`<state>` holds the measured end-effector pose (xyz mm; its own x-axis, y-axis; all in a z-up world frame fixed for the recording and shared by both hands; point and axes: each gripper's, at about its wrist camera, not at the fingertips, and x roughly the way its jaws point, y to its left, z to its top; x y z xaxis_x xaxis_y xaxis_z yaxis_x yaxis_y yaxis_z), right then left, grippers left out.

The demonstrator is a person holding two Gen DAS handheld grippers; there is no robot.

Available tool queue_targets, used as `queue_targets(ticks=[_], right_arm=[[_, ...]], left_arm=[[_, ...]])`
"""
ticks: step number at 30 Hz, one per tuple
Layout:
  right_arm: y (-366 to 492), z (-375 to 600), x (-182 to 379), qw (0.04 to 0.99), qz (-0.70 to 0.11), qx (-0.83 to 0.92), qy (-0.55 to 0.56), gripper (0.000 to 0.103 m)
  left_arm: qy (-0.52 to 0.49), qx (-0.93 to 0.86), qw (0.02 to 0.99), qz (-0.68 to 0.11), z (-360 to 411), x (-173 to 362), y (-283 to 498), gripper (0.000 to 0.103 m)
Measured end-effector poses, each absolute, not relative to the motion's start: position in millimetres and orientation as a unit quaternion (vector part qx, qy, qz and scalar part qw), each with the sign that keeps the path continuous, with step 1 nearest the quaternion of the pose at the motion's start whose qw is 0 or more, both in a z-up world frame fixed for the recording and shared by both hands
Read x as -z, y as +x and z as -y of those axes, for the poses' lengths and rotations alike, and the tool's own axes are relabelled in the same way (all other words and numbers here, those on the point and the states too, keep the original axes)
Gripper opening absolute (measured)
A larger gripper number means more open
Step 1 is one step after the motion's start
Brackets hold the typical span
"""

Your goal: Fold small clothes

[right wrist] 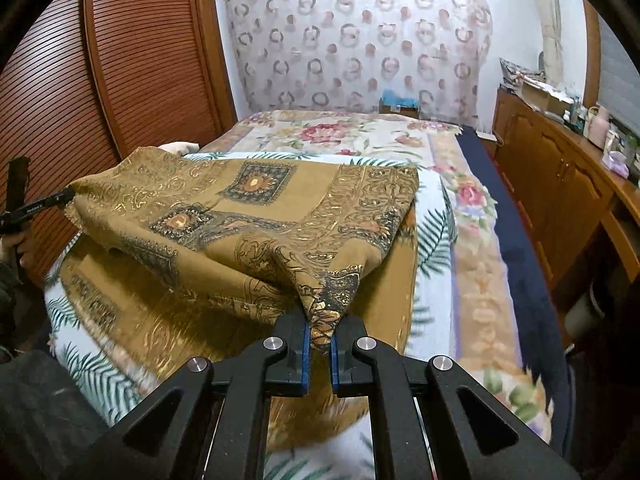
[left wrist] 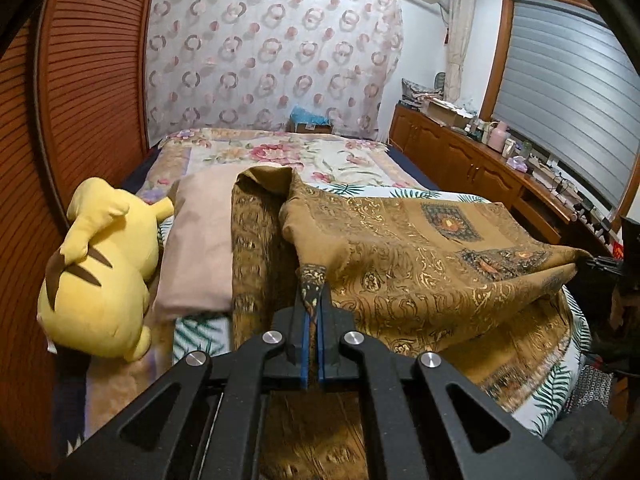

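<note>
A brown cloth [left wrist: 420,248] with gold and dark ornament lies partly on the bed, its near edge lifted. My left gripper [left wrist: 313,304] is shut on one near corner of it. My right gripper [right wrist: 319,328] is shut on the other near corner of the same cloth [right wrist: 256,216], which hangs in a fold above its lower layer. In the left wrist view the right gripper [left wrist: 592,262] shows at the far right, pinching the cloth. In the right wrist view the left gripper [right wrist: 66,196] shows at the far left on the cloth's edge, with a hand [right wrist: 20,246] behind it.
The bed [right wrist: 472,248] carries a floral and leaf-print blanket. A yellow plush toy [left wrist: 100,272] and a pink pillow [left wrist: 200,240] lie at the left. A wooden louvred wardrobe [left wrist: 80,100] flanks the left side. A wooden cabinet [left wrist: 480,168] with clutter runs along the right.
</note>
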<state>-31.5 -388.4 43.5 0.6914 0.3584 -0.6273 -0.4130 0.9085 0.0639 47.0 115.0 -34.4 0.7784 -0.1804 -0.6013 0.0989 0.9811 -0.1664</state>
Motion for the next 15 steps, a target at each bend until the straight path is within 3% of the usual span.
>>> queue_targets(ticks=[11,15], right_arm=[[-55.3,384.3,-75.7,0.927,-0.306,-0.212,-0.054,0.007],[-65.4,386.1,-78.3,0.928,-0.307,-0.199,-0.073,0.007]], left_arm=[[-0.051,0.076,0.952,-0.292,-109.1,-5.1,36.8,0.003],[-0.038,0.060,0.949,-0.308,-109.3,4.5,37.6,0.003]])
